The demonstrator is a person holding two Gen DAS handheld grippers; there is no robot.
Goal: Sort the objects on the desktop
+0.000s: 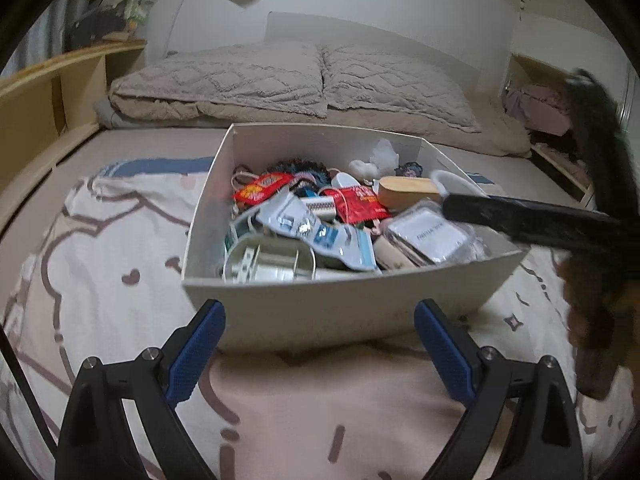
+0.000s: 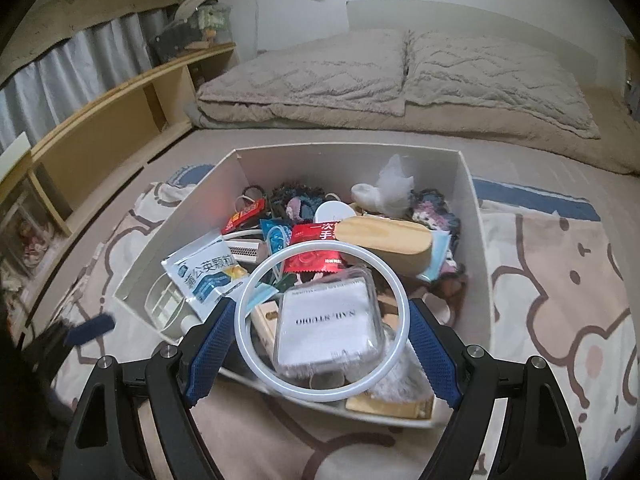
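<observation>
Right gripper point(image 2: 320, 344) jaws spread wide, spanning a white ring point(image 2: 322, 322) across its width, pads at opposite edges; looks held, contact unclear. Ring hangs over the cluttered white box point(image 2: 476, 240), above a clear plastic case point(image 2: 326, 326). Risk: thin ring could pop out or twist, dropping into clutter. Left gripper point(image 1: 318, 356) jaws wide apart, empty, short of the box on the bed point(image 1: 320, 420).

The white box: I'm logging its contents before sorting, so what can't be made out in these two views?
- Bottom layer of the white box: buried under the pile, both views.
- Near wall hides the lowest items, left wrist view.
- Right gripper and white ring cover the near corner, right wrist view.
- Clear case label: blurred.
- Left gripper: holds nothing.
</observation>
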